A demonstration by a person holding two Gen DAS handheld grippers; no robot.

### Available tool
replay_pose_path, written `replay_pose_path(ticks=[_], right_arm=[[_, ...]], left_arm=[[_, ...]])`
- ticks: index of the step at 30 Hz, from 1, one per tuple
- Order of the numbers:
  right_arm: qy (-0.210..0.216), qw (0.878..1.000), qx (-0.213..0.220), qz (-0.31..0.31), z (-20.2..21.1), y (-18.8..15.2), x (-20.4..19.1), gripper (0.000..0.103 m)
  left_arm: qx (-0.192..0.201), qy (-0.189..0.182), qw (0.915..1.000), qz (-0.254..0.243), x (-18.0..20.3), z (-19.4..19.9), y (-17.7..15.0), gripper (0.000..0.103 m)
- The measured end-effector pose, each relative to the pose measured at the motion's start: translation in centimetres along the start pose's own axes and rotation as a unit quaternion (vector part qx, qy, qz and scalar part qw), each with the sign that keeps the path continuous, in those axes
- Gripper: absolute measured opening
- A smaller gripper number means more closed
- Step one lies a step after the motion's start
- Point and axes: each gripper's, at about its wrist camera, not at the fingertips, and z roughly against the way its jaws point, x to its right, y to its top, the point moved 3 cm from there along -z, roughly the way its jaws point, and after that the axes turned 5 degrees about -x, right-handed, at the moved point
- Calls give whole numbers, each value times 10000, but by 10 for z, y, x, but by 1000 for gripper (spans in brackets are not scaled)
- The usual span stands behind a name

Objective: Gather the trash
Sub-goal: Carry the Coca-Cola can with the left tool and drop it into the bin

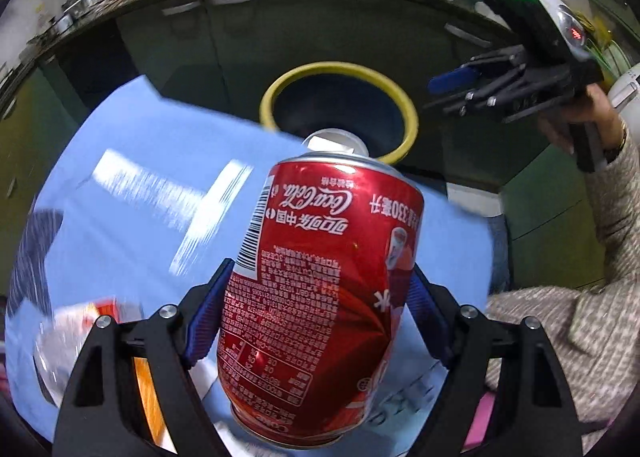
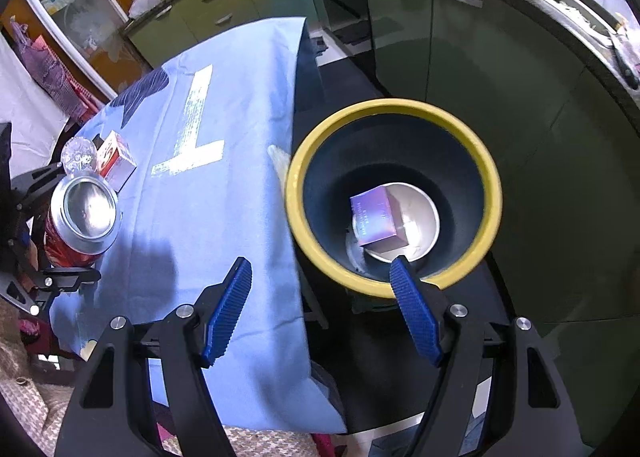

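My left gripper (image 1: pixel 316 309) is shut on a red Coca-Cola can (image 1: pixel 320 289) and holds it above the blue cloth, short of the bin. The can also shows at the left in the right wrist view (image 2: pixel 80 217). The dark bin with a yellow rim (image 1: pixel 406 105) stands past the table edge; in the right wrist view the bin (image 2: pixel 490 185) holds a purple box (image 2: pixel 378 221) on a white bowl (image 2: pixel 420 213). My right gripper (image 2: pixel 322 277) is open and empty above the bin's near rim; it also shows in the left wrist view (image 1: pixel 452 91).
The table has a blue cloth (image 2: pixel 224 197). A small red and white box (image 2: pixel 118 163) and a crumpled clear plastic piece (image 2: pixel 78 155) lie on it at the far left. Green kitchen cabinets (image 2: pixel 460 57) stand behind the bin.
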Motion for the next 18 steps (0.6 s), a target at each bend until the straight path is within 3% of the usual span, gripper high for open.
replay_pose_path(ticks=[5, 10, 15, 18], right_arm=[[-53, 9994, 271, -221, 20, -18, 32, 71], [-87, 9983, 317, -475, 29, -41, 66, 71], [-123, 9970, 294, -700, 33, -58, 94, 71], [-116, 9965, 268, -788, 34, -63, 103, 72]], left_arm=[[-45, -69, 9997, -246, 27, -17, 63, 78], [-199, -150, 9991, -336, 48, -63, 136, 78], [-431, -44, 9989, -183, 51, -119, 183, 78], [-623, -6, 9980, 76, 48, -145, 197, 88]])
